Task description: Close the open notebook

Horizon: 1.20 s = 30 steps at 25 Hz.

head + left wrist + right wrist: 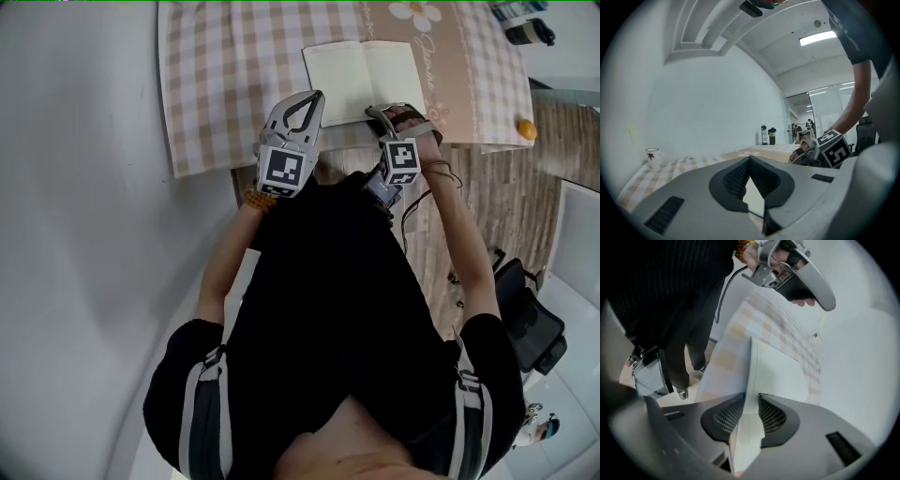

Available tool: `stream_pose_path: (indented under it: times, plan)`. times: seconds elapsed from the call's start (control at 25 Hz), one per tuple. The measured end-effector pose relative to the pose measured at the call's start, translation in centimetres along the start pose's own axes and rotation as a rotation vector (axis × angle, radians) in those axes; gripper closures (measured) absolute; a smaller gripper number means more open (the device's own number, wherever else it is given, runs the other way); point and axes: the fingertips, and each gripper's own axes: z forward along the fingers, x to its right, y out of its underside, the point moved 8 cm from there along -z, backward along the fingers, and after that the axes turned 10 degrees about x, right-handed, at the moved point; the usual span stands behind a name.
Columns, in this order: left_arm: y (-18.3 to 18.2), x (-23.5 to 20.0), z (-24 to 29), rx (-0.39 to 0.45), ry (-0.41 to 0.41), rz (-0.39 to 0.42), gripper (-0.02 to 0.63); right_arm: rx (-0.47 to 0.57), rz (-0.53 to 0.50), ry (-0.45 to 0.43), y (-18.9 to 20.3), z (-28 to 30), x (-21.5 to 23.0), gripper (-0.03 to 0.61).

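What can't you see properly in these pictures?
- The near edge of the notebook: in the head view, it is hidden behind the left gripper and right gripper.
- Any writing on its pages: too small in the head view.
- The orange thing at the table's edge: too small to name.
- Labels on the two bottles: too small in the left gripper view.
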Motion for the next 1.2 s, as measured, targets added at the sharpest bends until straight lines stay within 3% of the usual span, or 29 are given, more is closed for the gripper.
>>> stream_pose_path:
  times: [0.36,1.2]
  plan:
    - [-0.2,0.3,-0.1,0.005,0.006,0.001,0.601,0.058,0.052,0.099,0.3,-0.4,-0.8,0.531]
    - [1.7,1.2,-0.8,-0.056,0.055,0.031,0.601,0.113,0.289,0.242,0.9,-0.9,-1.4,0.554]
